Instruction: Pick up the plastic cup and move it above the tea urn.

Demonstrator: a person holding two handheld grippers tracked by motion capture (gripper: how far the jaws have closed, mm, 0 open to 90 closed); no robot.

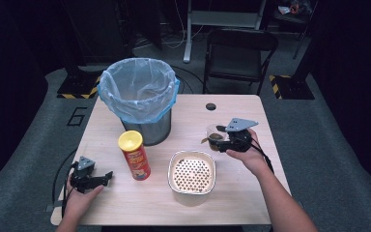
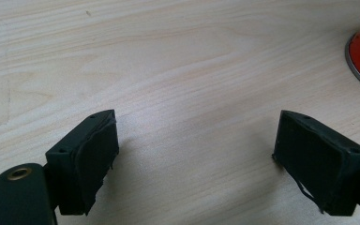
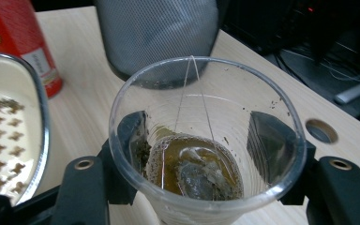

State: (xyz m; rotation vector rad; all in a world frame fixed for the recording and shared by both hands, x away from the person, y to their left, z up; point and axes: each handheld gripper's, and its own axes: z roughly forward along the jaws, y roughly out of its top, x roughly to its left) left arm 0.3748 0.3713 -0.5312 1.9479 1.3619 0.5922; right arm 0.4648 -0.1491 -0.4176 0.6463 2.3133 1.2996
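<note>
Cup [image 3: 206, 140] of tea, clear plastic, teabag [image 3: 201, 176] sunk in brown liquid, string draped over rim; gripped between jaws of right gripper [image 1: 234, 137] at 3 o'clock on table [image 1: 232, 193]. Probably headed for strainer bowl [image 1: 192, 171] at 6 o'clock or lined bin [image 1: 137, 92] at 11. Best kept upright, squeezed lightly to spare the thin wall, tipped slowly. Left gripper [image 1: 96, 180] parked at 8 o'clock, jaws wide, holding nothing, beside red chip can [image 1: 134, 155]. Open room between bowl and bin; table edge close at 3 o'clock.
</note>
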